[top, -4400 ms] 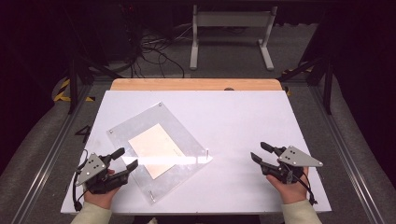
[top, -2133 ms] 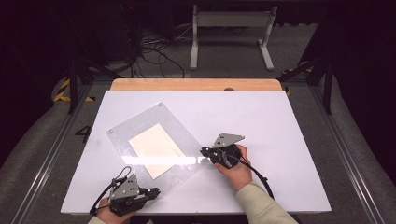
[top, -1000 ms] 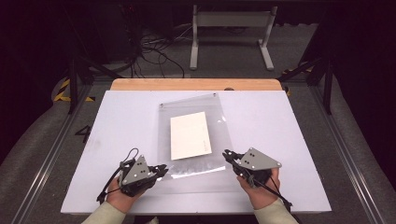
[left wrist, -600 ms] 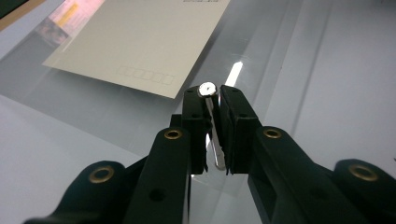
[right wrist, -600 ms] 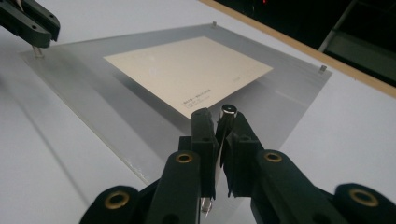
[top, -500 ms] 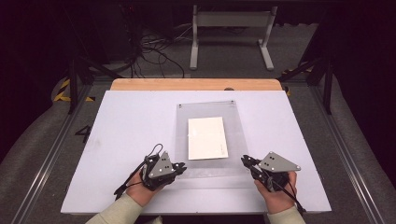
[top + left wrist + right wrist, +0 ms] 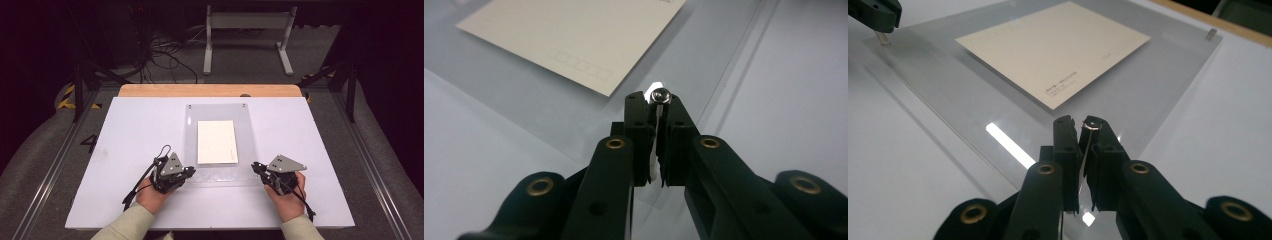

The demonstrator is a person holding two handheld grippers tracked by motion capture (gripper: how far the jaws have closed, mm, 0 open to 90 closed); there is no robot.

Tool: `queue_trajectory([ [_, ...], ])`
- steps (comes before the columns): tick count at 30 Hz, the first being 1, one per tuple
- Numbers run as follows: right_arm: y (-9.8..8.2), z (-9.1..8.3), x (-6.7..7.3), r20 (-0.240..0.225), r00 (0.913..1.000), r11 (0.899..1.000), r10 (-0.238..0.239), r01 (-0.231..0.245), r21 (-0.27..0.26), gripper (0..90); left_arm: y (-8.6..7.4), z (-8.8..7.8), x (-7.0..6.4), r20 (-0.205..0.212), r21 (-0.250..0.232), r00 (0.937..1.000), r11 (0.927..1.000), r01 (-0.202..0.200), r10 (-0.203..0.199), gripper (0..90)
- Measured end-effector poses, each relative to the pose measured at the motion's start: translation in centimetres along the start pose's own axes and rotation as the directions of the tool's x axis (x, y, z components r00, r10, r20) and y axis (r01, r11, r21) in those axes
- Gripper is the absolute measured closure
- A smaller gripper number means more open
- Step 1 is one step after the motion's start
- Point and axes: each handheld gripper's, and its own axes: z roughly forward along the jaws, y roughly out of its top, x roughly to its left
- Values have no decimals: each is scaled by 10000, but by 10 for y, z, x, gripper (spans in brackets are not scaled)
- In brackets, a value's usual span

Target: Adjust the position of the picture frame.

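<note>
In the high view the left claw [image 7: 191, 171] and right claw [image 7: 254, 166] clamp the near corners of the clear panel [image 7: 218, 175] lying flat on the white table [image 7: 135, 130], while each gripper view discloses jaws closed on a corner screw, the cream card [image 7: 217, 141] beyond.

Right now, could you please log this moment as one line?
left tongs: shut on frame corner | right tongs: shut on frame corner | card: inside

White table [image 7: 125, 150] carries one clear acrylic frame [image 7: 220, 112] holding a cream card [image 7: 216, 141], lying flat between my left tongs [image 7: 189, 171] and my right tongs [image 7: 256, 167].
</note>
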Motion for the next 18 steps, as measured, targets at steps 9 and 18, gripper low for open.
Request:
queue_trajectory([
  [9, -6, 0, -6, -707, 9969, 9995, 331, -329, 28, 694, -6, -5, 7, 658, -372, 9941, 9953, 893, -867, 554],
  [18, 3, -5, -13, -1069, 9942, 9992, 121, -79, 395, 558, -8, -28, 18, 1360, -1623, 9785, 9709, 1762, -1548, 350],
])
